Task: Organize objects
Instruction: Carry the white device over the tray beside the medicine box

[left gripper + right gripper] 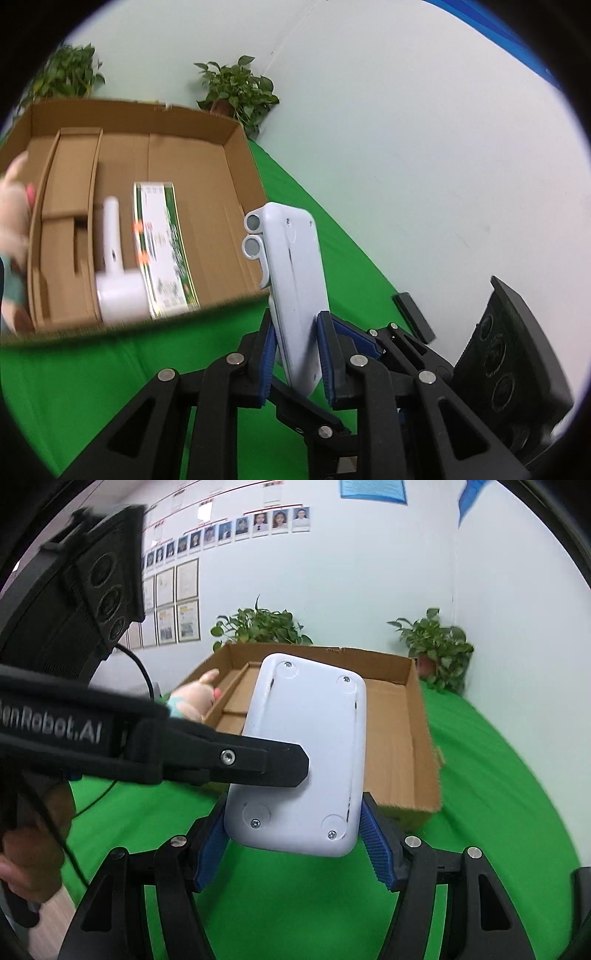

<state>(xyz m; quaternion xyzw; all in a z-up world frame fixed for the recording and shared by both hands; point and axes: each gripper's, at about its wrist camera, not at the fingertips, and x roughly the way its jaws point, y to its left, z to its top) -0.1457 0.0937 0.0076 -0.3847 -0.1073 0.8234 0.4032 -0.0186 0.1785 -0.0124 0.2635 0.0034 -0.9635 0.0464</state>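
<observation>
Left gripper (297, 354) fingers clamp the white device's (295, 266) thin edges; right gripper (295, 834) fingers stand half-open, flanking it, contact unclear. Device is airborne before the cardboard box (236, 206). Likely next: carry in, lower into free floor. Box holds green-printed carton (164, 247), white handheld appliance (114, 273).

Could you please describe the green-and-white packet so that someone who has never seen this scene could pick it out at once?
Start at the open cardboard box on the green cloth. On its floor, near the front wall, the green-and-white packet lies flat right beside a white handheld device. It is the only printed, flat rectangular thing there: white face, green edges, orange marks along one side.
</observation>
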